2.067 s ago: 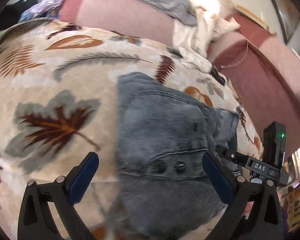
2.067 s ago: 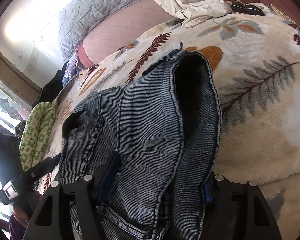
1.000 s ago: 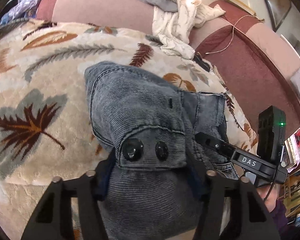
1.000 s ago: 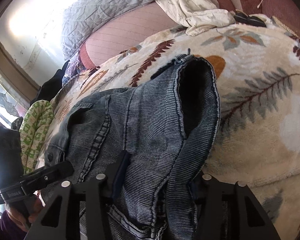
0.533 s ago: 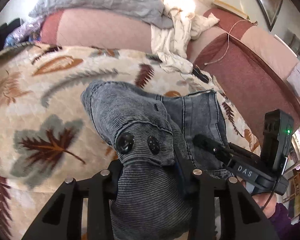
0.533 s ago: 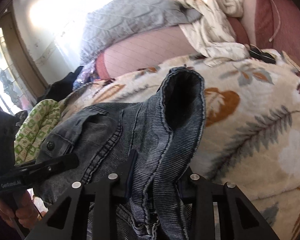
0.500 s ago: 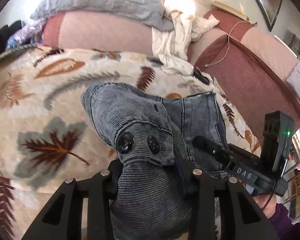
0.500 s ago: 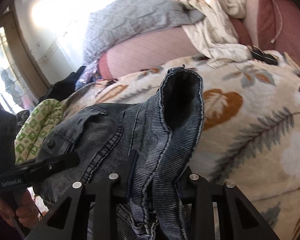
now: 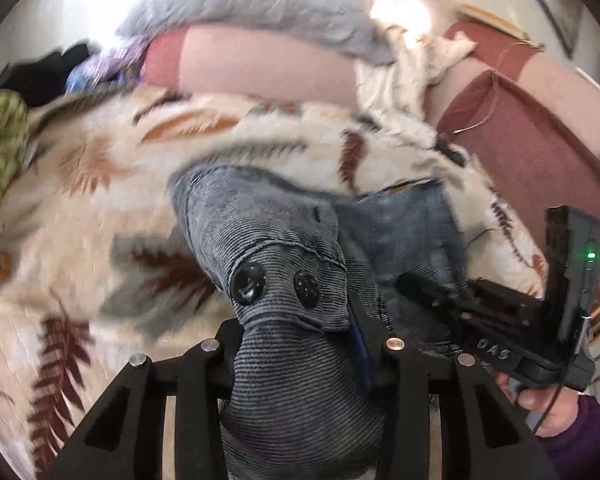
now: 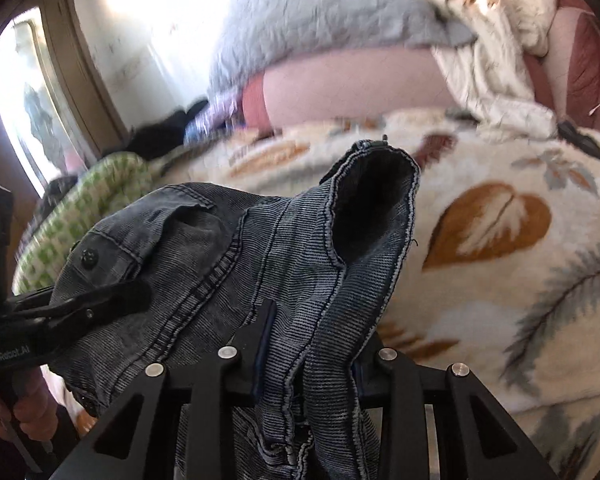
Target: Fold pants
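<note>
Both grippers clamp the denim pants (image 9: 268, 240) — left gripper (image 9: 300, 344) by the two buttons (image 9: 248, 283). Only the right gripper (image 10: 308, 344) shows the open leg hem (image 10: 374, 200) — over the leaf-print blanket (image 10: 520, 280).

The right tongs (image 9: 496, 354) read "DAS" on their black body; the left tongs (image 10: 8, 358) read "GenRobot.AI".

Both wrist cameras look steeply down along their fingers, very near the bunched grey denim pants (image 9: 268, 240) (image 10: 260, 248) both share, on the cream leaf-print blanket (image 9: 80, 184) (image 10: 520, 264).
</note>
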`<state>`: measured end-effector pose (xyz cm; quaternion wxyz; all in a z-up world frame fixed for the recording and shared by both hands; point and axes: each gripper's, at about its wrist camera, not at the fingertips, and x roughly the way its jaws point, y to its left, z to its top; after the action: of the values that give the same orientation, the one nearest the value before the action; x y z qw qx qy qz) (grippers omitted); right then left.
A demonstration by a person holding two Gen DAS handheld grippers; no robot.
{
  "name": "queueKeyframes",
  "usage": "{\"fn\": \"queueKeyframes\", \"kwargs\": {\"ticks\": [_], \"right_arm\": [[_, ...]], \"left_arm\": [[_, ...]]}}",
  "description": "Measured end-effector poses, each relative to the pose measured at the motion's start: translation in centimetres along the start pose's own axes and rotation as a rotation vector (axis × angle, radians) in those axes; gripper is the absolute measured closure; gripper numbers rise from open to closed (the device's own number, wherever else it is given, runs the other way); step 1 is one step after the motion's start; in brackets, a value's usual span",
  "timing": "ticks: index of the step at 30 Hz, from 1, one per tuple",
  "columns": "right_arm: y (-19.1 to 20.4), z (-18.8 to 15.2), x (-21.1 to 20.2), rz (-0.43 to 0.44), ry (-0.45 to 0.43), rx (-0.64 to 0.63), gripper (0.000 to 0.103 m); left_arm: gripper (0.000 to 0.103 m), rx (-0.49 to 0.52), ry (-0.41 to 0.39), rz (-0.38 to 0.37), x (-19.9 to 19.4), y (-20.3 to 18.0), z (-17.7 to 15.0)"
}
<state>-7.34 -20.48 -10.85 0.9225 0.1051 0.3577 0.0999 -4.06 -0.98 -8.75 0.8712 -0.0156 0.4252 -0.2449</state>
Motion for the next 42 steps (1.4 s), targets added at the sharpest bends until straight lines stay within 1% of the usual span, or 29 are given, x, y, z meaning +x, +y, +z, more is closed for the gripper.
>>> {"fn": "queueKeyframes", "kwargs": {"ticks": [2, 3, 4, 6, 7, 9, 10, 12, 14, 15, 16, 19, 21, 23, 25, 28, 32, 34, 36, 39, 42], "right_arm": [[-0.1, -0.3, 0.3, -0.022, 0.015, -0.009, 0.069], [-0.3, -0.4, 0.3, -0.014, 0.02, 0.0, 0.064], [-0.6, -0.5, 0.4, -0.007, 0.032, 0.015, 0.063], [-1.5, -0.8, 0.7, -0.012, 0.063, 0.058, 0.049], [-1.8, -0.9, 0.8, -0.015, 0.073, 0.076, 0.046], [-2.2, -1.1, 0.2, -0.02, 0.074, 0.094, 0.038], [-2.2, -1.2, -0.2, -0.025, 0.069, 0.093, 0.037], [-2.2, -1.3, -1.6, -0.042, 0.037, 0.086, 0.036], [-2.3, -1.5, -3.4, -0.044, -0.007, 0.092, 0.035], [-2.3, -1.6, -4.6, -0.051, -0.047, 0.094, 0.033], [-2.1, -1.7, -5.6, -0.066, -0.082, 0.09, 0.032], [-1.2, -2.2, -9.4, -0.13, -0.212, 0.058, 0.027], [-0.5, -2.8, -11.2, -0.149, -0.261, 0.052, 0.02], [0.4, -3.6, -13.0, -0.158, -0.299, 0.047, 0.018], [1.2, -3.9, -14.1, -0.17, -0.314, 0.025, 0.018], [2.6, -3.9, -15.7, -0.174, -0.334, -0.004, 0.017], [3.7, -3.4, -18.2, -0.177, -0.385, -0.003, 0.015], [4.4, -3.1, -19.5, -0.18, -0.429, -0.009, 0.013], [5.1, -2.9, -20.3, -0.185, -0.454, -0.028, 0.004], [6.4, -3.0, -20.8, -0.183, -0.483, -0.052, 0.003], [7.6, -3.1, -20.3, -0.181, -0.462, -0.092, 0.003]], "left_arm": [[0.052, -0.004, -0.004, 0.016, 0.2, 0.5, -0.7], [0.044, -0.004, -0.006, 0.029, 0.2, 0.6, -0.8], [0.036, -0.001, -0.001, 0.065, 0.1, 0.6, -1.0], [0.032, 0.015, -0.002, 0.108, -0.2, 0.5, -1.1], [0.029, 0.033, -0.007, 0.14, -0.6, 0.2, -1.1], [0.027, 0.061, -0.022, 0.188, -1.7, -0.1, -1.2], [0.026, 0.075, -0.035, 0.209, -2.5, -0.4, -1.3], [0.025, 0.108, -0.072, 0.266, -4.1, -1.2, -1.4], [0.023, 0.14, -0.115, 0.345, -5.7, -1.9, -1.4], [0.021, 0.16, -0.146, 0.391, -6.9, -2.4, -1.6], [0.02, 0.171, -0.176, 0.412, -7.9, -2.8, -1.6], [0.015, 0.182, -0.243, 0.446, -10.7, -3.6, -1.9], [0.015, 0.182, -0.276, 0.46, -12.1, -4.0, -2.0], [0.014, 0.171, -0.308, 0.458, -13.8, -4.4, -2.2], [0.014, 0.156, -0.327, 0.444, -14.9, -4.8, -2.2], [0.013, 0.133, -0.359, 0.446, -16.6, -5.2, -2.2], [0.01, 0.11, -0.387, 0.445, -18.3, -5.5, -2.4], [0.009, 0.1, -0.408, 0.45, -19.1, -5.4, -2.5], [0.008, 0.087, -0.423, 0.46, -19.7, -5.3, -2.6], [0.007, 0.068, -0.433, 0.472, -20.1, -5.0, -2.6], [0.007, 0.05, -0.432, 0.474, -20.2, -4.6, -2.7]]}}
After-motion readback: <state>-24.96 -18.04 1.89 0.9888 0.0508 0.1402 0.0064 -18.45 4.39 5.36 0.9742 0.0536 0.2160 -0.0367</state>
